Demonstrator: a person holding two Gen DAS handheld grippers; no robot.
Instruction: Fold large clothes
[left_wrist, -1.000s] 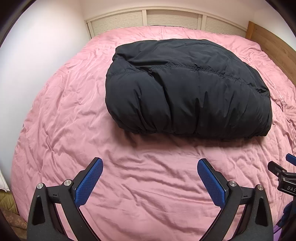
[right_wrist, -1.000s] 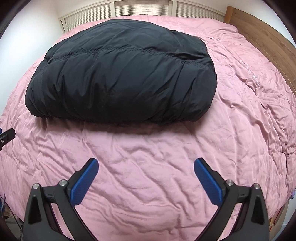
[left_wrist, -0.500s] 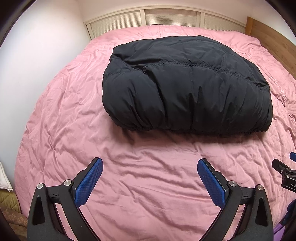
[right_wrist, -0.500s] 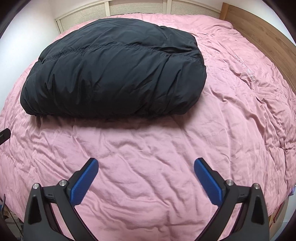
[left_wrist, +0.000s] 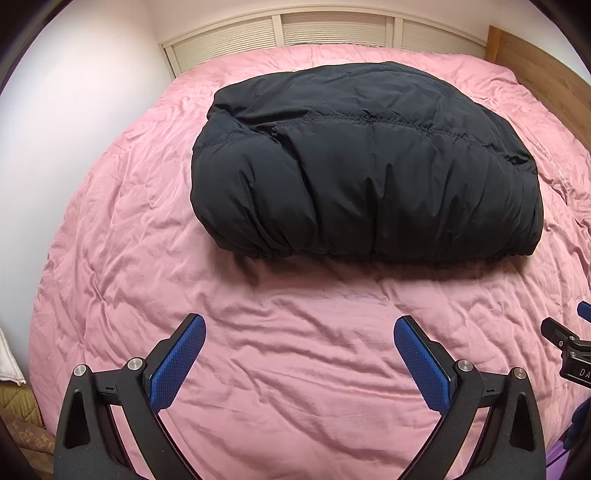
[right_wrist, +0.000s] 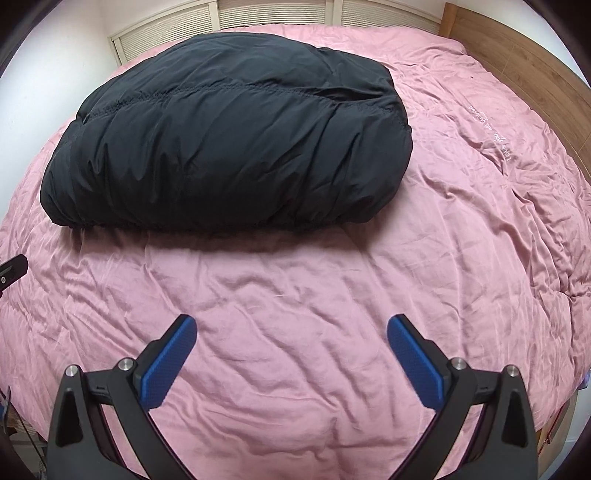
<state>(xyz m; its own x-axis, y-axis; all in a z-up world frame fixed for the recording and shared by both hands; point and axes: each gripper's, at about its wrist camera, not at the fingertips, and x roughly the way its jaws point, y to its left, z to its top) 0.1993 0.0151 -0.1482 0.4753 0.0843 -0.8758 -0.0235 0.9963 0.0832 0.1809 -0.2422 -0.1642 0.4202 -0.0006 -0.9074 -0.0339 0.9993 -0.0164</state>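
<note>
Your left gripper (left_wrist: 299, 332) hangs over the near part of the bed with its 2 blue-padded fingers (left_wrist: 177, 360) spread wide and nothing between them. Your right gripper (right_wrist: 291, 330) is held the same way, jaws wide apart and empty, over the wrinkled pink duvet cover (right_wrist: 295, 295).

The puffy black quilted down jacket (left_wrist: 369, 177) lies folded into a rounded bundle on the middle of the bed, well apart from both tools. A stitched seam runs across its top, and its gathered hem faces you.

For writing, only your right view gives you something readable: a line of pale cursive embroidery (right_wrist: 491, 129) on the pink cover to the right of the jacket, which seems to begin "Love you"; the rest is too small to make out. In your left view the same stitching shows only as a faint line. That left view does show the other tool at its right edge, with white letters "DA" (left_wrist: 583, 373) on black, cut off by the frame.

Your left view alone shows a brown patterned fabric (left_wrist: 22, 424) at the lower left, beside the bed. Both views show the white louvred panels (left_wrist: 332, 33) behind the bed and the wooden headboard (right_wrist: 517, 66) on the right.
</note>
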